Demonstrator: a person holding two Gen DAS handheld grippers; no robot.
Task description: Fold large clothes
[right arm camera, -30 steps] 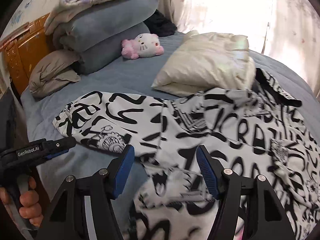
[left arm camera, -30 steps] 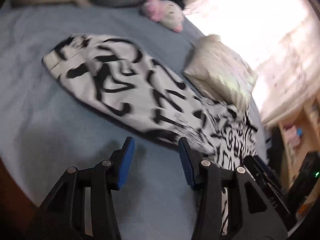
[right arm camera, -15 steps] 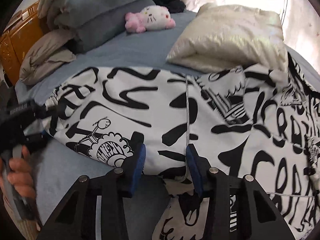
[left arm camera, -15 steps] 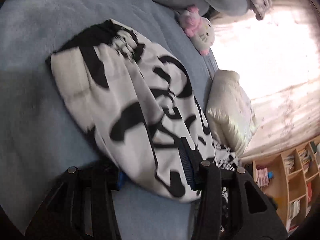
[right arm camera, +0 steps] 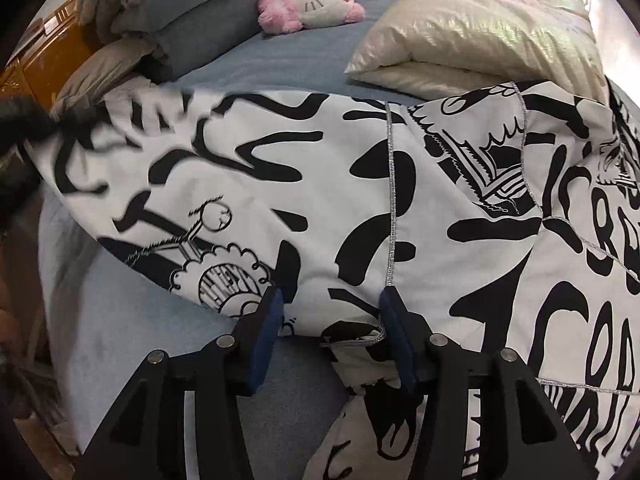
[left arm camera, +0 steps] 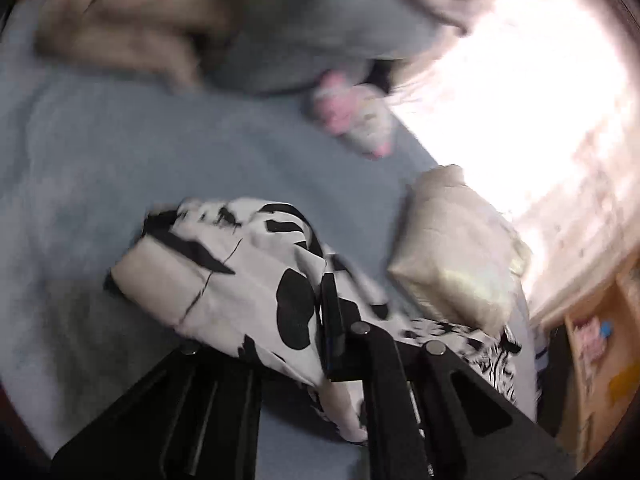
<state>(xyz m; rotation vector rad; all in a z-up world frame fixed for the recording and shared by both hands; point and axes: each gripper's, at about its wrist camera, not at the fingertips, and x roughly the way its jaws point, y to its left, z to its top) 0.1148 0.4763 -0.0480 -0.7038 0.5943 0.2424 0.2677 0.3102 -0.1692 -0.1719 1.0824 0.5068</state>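
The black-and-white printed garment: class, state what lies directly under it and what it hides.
Under the black-and-white printed garment lies the blue bed cover, bare at its lower left edge. Its far edge overlaps the cream pillow. Whatever else lies beneath the cloth is covered.

We see a large white cloth garment printed with bold black graffiti shapes spread across the middle and right of the right wrist view, one end bunched and lifted at centre of the blurred left wrist view.
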